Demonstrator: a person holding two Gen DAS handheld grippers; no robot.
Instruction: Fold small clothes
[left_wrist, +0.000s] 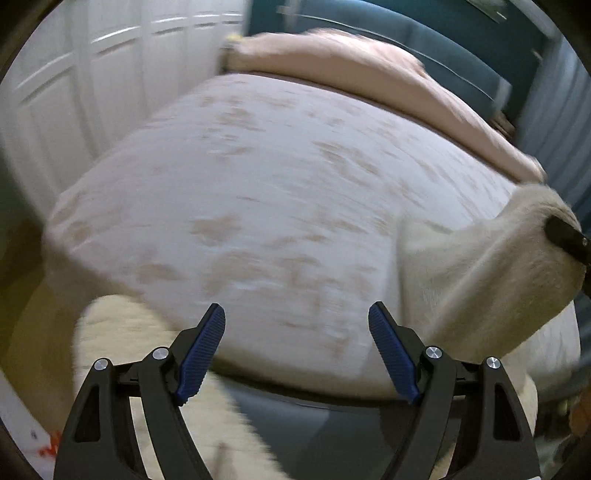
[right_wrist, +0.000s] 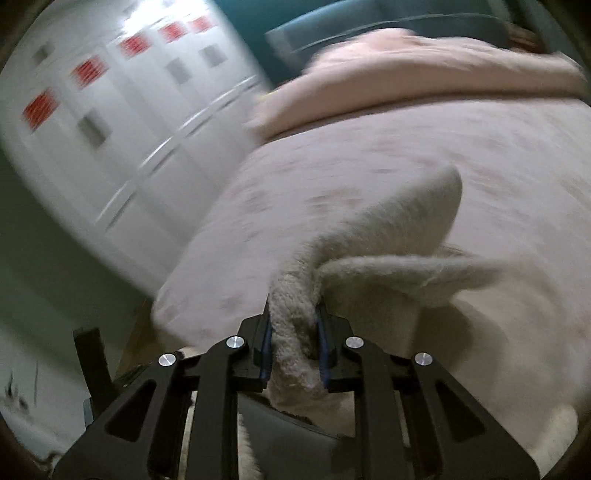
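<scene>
A cream fleece garment (right_wrist: 388, 236) hangs lifted over the bed, one bunched edge clamped between the blue pads of my right gripper (right_wrist: 294, 314), which is shut on it. In the left wrist view the same garment (left_wrist: 480, 266) drapes down at the right, and a black finger (left_wrist: 565, 240) of the right gripper shows at its top corner. My left gripper (left_wrist: 297, 308) stands open above the bed's near edge, with nothing between its fingers, left of the hanging cloth and apart from it. Both views are blurred.
The bed has a pale pink patterned cover (left_wrist: 277, 203) with a folded pink blanket (left_wrist: 351, 62) at its far end. White wardrobe doors (left_wrist: 92, 92) stand to the left, a teal headboard (left_wrist: 443, 48) behind. More cream fluffy fabric (left_wrist: 122, 332) and a grey surface (left_wrist: 314, 424) lie below the near edge.
</scene>
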